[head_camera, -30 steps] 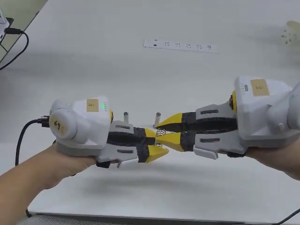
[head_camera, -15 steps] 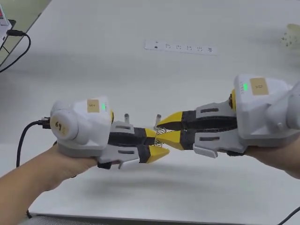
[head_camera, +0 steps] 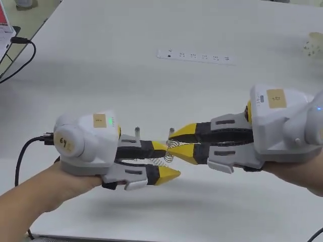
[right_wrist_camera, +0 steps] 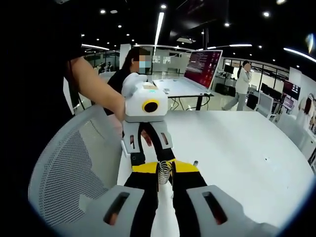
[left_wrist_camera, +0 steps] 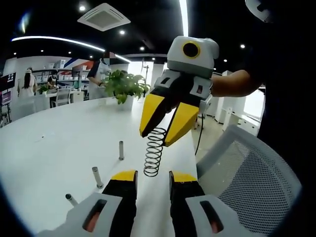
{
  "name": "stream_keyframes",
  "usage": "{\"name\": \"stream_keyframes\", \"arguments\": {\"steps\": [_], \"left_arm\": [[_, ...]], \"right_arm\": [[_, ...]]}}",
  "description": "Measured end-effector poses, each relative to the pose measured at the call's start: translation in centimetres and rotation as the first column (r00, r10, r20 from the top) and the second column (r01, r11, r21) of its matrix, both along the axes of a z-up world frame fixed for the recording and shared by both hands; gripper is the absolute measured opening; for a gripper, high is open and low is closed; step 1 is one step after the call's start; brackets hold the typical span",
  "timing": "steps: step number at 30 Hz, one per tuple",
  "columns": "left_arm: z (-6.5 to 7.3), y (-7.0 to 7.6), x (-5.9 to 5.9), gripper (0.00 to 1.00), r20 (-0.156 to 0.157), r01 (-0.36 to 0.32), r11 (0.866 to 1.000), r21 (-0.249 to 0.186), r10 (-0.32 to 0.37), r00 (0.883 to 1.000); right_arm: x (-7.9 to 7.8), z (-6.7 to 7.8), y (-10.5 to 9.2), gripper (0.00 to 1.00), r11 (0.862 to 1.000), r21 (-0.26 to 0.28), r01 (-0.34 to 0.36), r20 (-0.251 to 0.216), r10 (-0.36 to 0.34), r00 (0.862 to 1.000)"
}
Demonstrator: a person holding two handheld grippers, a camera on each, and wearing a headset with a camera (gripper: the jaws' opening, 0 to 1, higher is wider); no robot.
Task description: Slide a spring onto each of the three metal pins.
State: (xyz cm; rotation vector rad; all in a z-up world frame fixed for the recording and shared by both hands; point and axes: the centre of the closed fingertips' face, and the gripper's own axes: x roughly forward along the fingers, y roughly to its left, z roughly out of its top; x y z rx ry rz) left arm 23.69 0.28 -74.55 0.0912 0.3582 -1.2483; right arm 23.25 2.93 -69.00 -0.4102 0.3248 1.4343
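A spring (left_wrist_camera: 154, 152) is held aloft, pinched at one end by the right gripper (head_camera: 171, 143), its free end between the parted fingers of the left gripper (left_wrist_camera: 153, 174), and must next be lowered over a bare pin among the pins (left_wrist_camera: 121, 149) on the desk (head_camera: 151, 75).

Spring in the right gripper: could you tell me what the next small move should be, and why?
Probably swing the right gripper, shut on the spring, over the nearest pin and line the coil up above it. The left gripper stands open, and all three pins are bare, so the right alone carries the spring.
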Motion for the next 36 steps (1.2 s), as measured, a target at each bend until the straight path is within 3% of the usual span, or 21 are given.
{"name": "stream_keyframes", "arguments": {"steps": [8, 23, 28, 33, 36], "left_arm": [[-0.8, 2.7, 0.3, 0.25, -0.015, -0.070, 0.997, 0.019, 0.070, 0.997], [-0.6, 4.3, 0.8, 0.46, 0.009, -0.151, 0.988, 0.034, 0.151, 0.988], [-0.1, 5.0, 1.0, 0.50, 0.000, -0.187, 0.982, 0.015, 0.187, 0.982], [0.2, 6.0, 1.2, 0.53, 0.015, -0.220, 0.975, 0.016, 0.220, 0.975], [0.0, 6.7, 1.2, 0.56, 0.031, -0.233, 0.972, 0.042, 0.232, 0.972]], "right_arm": [[0.3, -0.4, -0.4, 0.07, 1.000, -0.015, 0.012, 0.004, -0.012, 1.000], [0.8, -0.5, -0.9, 0.07, 0.999, -0.027, 0.042, 0.032, -0.041, 0.999], [1.0, -0.5, -1.1, 0.07, 0.998, -0.029, 0.056, 0.043, -0.055, 0.998], [1.3, -0.4, -1.3, 0.07, 0.997, -0.028, 0.070, 0.054, -0.068, 0.996], [1.4, -0.4, -1.5, 0.07, 0.997, -0.032, 0.077, 0.059, -0.075, 0.995]]}}
